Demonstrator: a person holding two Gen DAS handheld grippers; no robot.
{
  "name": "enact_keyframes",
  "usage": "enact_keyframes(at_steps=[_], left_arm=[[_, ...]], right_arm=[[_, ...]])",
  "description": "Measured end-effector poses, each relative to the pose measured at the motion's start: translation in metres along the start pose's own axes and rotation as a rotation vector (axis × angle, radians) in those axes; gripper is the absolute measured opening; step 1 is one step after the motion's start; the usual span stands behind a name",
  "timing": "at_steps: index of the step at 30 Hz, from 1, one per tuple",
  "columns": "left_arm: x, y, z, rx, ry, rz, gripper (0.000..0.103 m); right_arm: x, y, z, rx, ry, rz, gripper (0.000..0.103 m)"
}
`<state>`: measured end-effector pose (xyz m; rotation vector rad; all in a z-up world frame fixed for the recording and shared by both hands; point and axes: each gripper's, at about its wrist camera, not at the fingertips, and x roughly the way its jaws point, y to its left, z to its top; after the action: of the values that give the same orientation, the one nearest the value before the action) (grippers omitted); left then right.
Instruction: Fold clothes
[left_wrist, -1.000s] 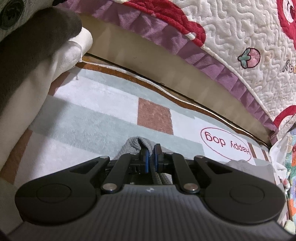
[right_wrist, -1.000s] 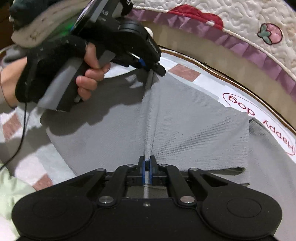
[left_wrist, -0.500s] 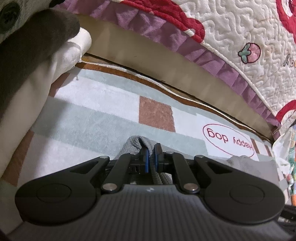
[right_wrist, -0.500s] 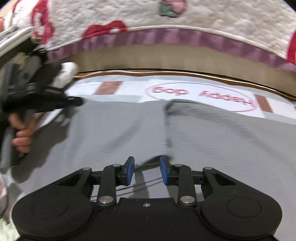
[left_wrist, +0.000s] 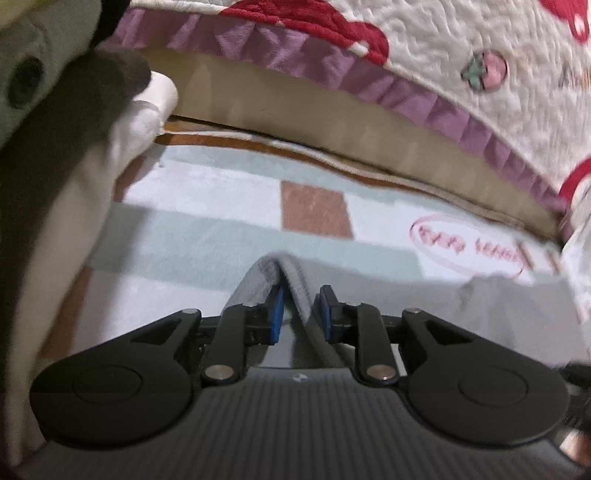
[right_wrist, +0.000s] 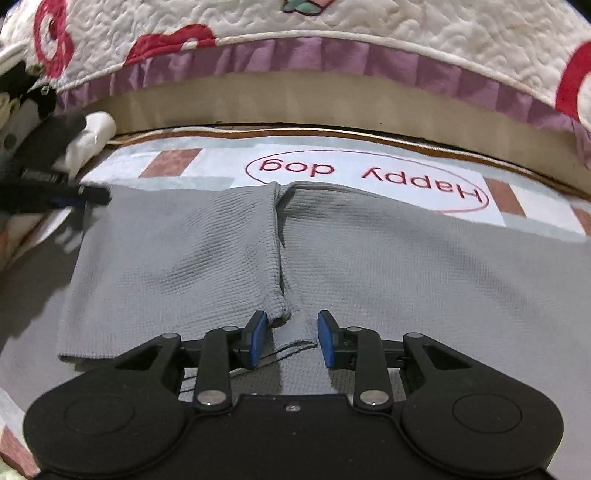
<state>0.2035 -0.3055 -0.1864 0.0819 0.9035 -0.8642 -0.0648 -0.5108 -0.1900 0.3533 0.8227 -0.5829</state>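
Observation:
A grey knit garment (right_wrist: 369, 266) lies spread on a patterned rug, with a folded flap (right_wrist: 177, 266) laid over its left part. My right gripper (right_wrist: 289, 338) stands open just above the flap's near corner, holding nothing. In the left wrist view my left gripper (left_wrist: 298, 314) is open, and a raised ridge of the grey garment (left_wrist: 291, 291) stands loose between its blue pads. The left gripper's tip (right_wrist: 88, 194) shows in the right wrist view at the flap's far left corner.
The rug (right_wrist: 369, 173) carries a red "Happy dog" oval and brown squares. Behind it runs a bed edge with a quilted white and red cover and purple frill (right_wrist: 295, 55). A plush toy (left_wrist: 55, 110) sits at the left.
Both grippers have opened. The right one let go first and swung to face the bed; the left one has now released the pinched cloth edge. The folded flap rests flat.

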Motion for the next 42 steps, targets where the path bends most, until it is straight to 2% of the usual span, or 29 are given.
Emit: enact_keyframes(at_steps=[1, 6, 10, 14, 17, 20, 27, 31, 33, 36, 42], left_arm=[[-0.004, 0.0, -0.004, 0.012, 0.019, 0.028, 0.04], [-0.034, 0.006, -0.026, 0.002, 0.108, 0.053, 0.042], [-0.06, 0.012, -0.046, -0.032, 0.19, 0.044, 0.045], [-0.081, 0.011, -0.063, -0.041, 0.244, 0.02, 0.05], [-0.093, 0.016, -0.072, -0.08, 0.249, -0.006, 0.052], [-0.104, 0.026, -0.08, -0.14, 0.249, -0.037, 0.058], [-0.131, 0.049, -0.098, -0.283, 0.251, -0.111, 0.061], [-0.133, 0.071, -0.114, -0.499, 0.274, -0.278, 0.061], [-0.13, 0.074, -0.122, -0.565, 0.299, -0.329, 0.061], [-0.123, 0.07, -0.129, -0.579, 0.333, -0.324, 0.061], [-0.106, 0.057, -0.132, -0.594, 0.342, -0.231, 0.061]], right_arm=[[-0.001, 0.0, 0.0, -0.002, -0.002, -0.014, 0.033], [-0.012, 0.013, -0.004, -0.053, -0.009, -0.078, 0.036], [-0.033, 0.051, -0.011, -0.242, -0.07, 0.028, 0.046], [-0.044, 0.085, -0.015, -0.364, -0.1, 0.195, 0.062], [-0.046, 0.111, -0.021, -0.478, -0.074, 0.301, 0.064], [-0.049, 0.132, -0.027, -0.573, -0.068, 0.331, 0.065], [-0.051, 0.15, -0.043, -0.72, -0.062, 0.301, 0.066], [-0.052, 0.158, -0.052, -0.8, -0.061, 0.275, 0.066], [-0.053, 0.162, -0.055, -0.826, -0.061, 0.271, 0.067], [-0.053, 0.169, -0.058, -0.847, -0.063, 0.271, 0.068], [-0.056, 0.179, -0.064, -0.875, -0.085, 0.268, 0.068]])
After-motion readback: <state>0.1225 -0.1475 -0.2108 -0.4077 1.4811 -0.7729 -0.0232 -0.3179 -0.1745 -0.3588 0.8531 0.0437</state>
